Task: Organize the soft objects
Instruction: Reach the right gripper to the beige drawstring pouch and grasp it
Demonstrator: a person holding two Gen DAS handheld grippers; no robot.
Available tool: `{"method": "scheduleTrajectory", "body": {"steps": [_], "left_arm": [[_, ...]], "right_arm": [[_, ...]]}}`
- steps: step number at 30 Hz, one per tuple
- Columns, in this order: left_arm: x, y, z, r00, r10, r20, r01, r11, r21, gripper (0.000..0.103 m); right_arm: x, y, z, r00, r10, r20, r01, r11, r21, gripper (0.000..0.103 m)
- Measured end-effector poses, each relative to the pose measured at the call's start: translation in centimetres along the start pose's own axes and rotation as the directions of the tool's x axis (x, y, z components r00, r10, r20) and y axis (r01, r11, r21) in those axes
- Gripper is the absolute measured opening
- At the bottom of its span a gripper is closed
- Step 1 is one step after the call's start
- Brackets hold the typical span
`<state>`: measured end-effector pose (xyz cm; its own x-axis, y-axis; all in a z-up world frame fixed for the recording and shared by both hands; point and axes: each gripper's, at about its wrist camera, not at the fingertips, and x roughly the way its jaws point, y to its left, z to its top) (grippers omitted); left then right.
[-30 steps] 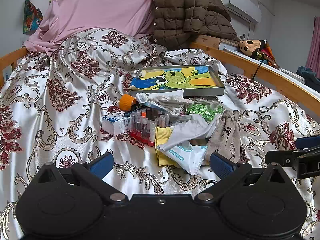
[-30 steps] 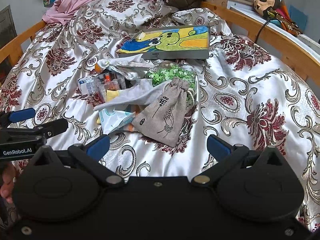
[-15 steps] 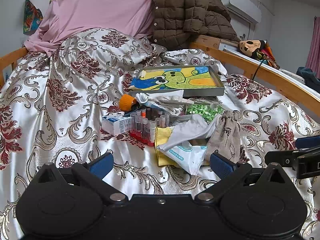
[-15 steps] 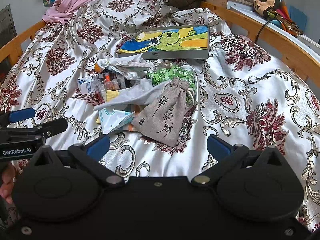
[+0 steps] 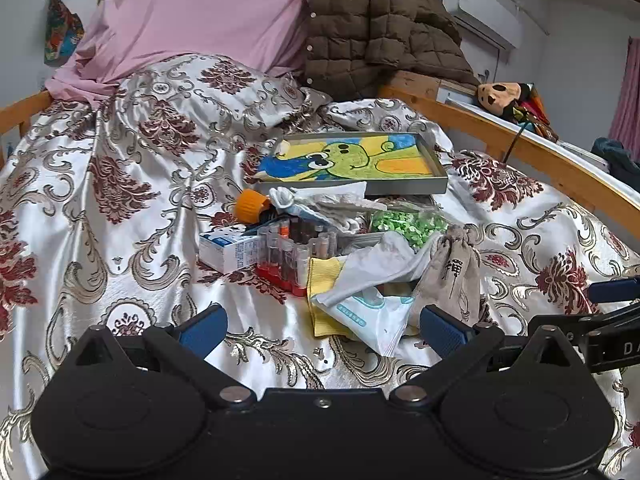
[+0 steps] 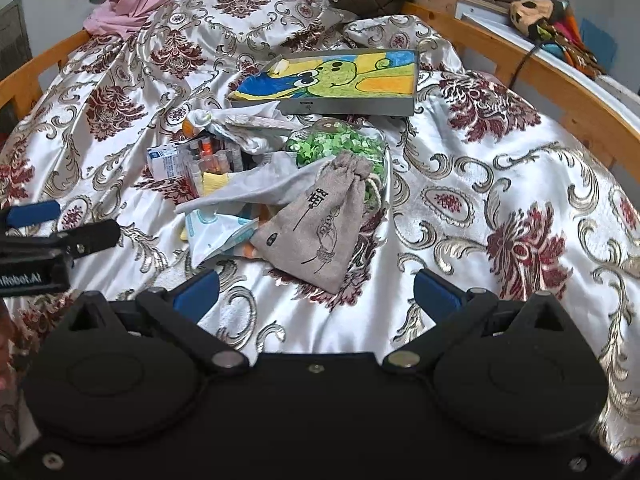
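both grippers hover low over the bed (image 6: pixel 500 208), jaws spread wide and holding nothing. the left gripper (image 5: pixel 322 326) looks straight at the heap; the right gripper (image 6: pixel 316 292) sits just short of the pouch (image 6: pixel 320 224). that grey drawstring pouch is the nearest soft thing: dead ahead of the right jaws, a touch left of centre, its long axis running away from them and leaning right, tied neck at the far end, flat bottom closest. from the left jaws it lies ahead and off to the right (image 5: pixel 450 272), past the right fingertip, so the right hand looks the better placed, and a grab across the near bottom seems likeliest. count time: one pouch, one grey cloth (image 6: pixel 256 190) draped across the heap just beyond it, one yellow cloth (image 5: pixel 322 276) underneath, one wipes pack (image 5: pixel 370 316) nearest the left jaws, one crumpled white rag (image 6: pixel 240 124) further back. not soft: one bag of green bits (image 6: pixel 336 144) touching the pouch's neck, one rack of tubes (image 5: pixel 294 252), one small box (image 5: pixel 228 250), one orange cap (image 5: pixel 250 204), and one framed picture (image 6: pixel 332 80) lying flat at the far side. i can't tell where the soft things are meant to go.
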<state>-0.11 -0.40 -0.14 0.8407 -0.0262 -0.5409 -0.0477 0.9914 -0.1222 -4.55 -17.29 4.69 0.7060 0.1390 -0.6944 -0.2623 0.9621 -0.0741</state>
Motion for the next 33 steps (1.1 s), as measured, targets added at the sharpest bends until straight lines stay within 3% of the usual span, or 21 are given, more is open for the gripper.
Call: {"method": "scheduleTrajectory", "body": {"steps": [6, 13, 19, 26, 30, 33], "left_arm": [[1.3, 0.1, 0.0, 0.999, -0.030, -0.019, 0.031, 0.999, 0.044, 0.102], [3.2, -0.3, 1.1, 0.997, -0.072, -0.022, 0.075, 0.984, 0.162, 0.102], [6.0, -0.5, 4.3, 0.995, -0.084, -0.049, 0.094, 0.955, 0.283, 0.102], [9.9, -0.5, 7.3, 0.991, -0.053, -0.126, 0.088, 0.953, 0.291, 0.102], [11.4, -1.2, 7.6, 0.984, -0.059, -0.170, 0.116, 0.928, 0.353, 0.102], [12.1, -1.9, 7.5, 0.977, -0.086, -0.197, 0.162, 0.897, 0.411, 0.102]], "right_arm": [[1.5, -0.5, 0.1, 0.999, 0.004, -0.035, -0.003, 1.000, 0.005, 0.102], [4.2, -2.2, 1.3, 0.999, -0.012, -0.048, 0.012, 1.000, 0.012, 0.102], [7.5, -4.5, 3.8, 0.993, 0.055, -0.103, -0.047, 0.996, 0.073, 0.102], [12.5, -6.4, 6.5, 0.973, 0.156, -0.167, -0.132, 0.980, 0.146, 0.102], [14.9, -6.6, 7.3, 0.967, 0.187, -0.175, -0.161, 0.975, 0.151, 0.101], [16.4, -6.7, 7.6, 0.960, 0.208, -0.186, -0.178, 0.970, 0.166, 0.092]]}}
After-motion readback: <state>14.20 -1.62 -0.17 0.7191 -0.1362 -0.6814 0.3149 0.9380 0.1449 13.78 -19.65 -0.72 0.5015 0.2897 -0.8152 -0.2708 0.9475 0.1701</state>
